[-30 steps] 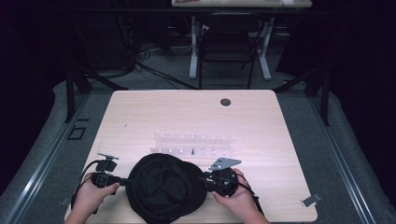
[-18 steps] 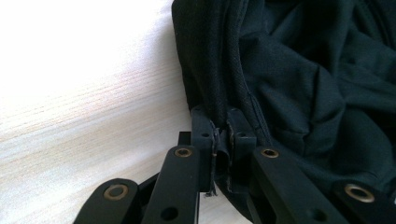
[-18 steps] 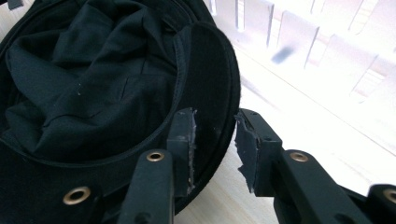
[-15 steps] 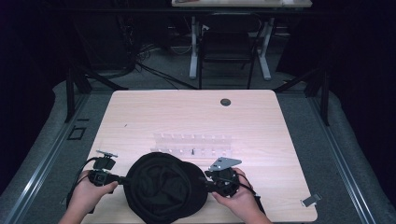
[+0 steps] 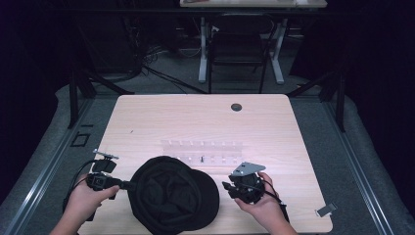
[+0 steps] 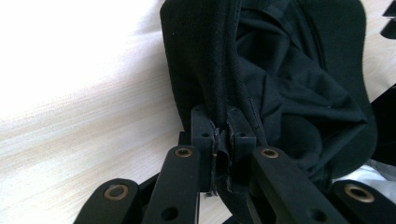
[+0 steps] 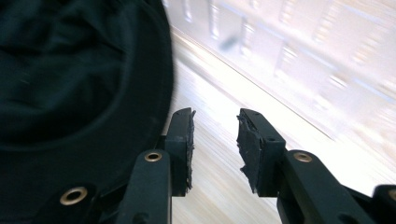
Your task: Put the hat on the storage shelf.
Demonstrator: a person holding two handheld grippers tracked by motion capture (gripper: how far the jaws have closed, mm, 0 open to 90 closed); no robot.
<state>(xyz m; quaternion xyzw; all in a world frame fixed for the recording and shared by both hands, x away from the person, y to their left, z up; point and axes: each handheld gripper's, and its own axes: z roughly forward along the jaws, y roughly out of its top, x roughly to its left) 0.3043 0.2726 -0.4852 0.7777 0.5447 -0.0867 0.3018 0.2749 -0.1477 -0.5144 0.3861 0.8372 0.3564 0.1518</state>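
My left gripper's (image 6: 221, 140) jaws pinch the black fabric cap's (image 5: 171, 196) near-left rim, my right gripper's (image 7: 215, 140) gape empty beside its brim; I should keep that pinch firm.

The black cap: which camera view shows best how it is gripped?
The left gripper view: the left gripper is shut on the black cap, pinching its edge. The high view shows the whole cap; the right gripper view shows its brim beside open jaws.

I see a light wooden table (image 5: 161, 117). A black cap (image 5: 173, 196) lies at my six o'clock edge, a clear plastic strip (image 5: 201, 146) at center, and a dark round hole (image 5: 236, 106) toward twelve.
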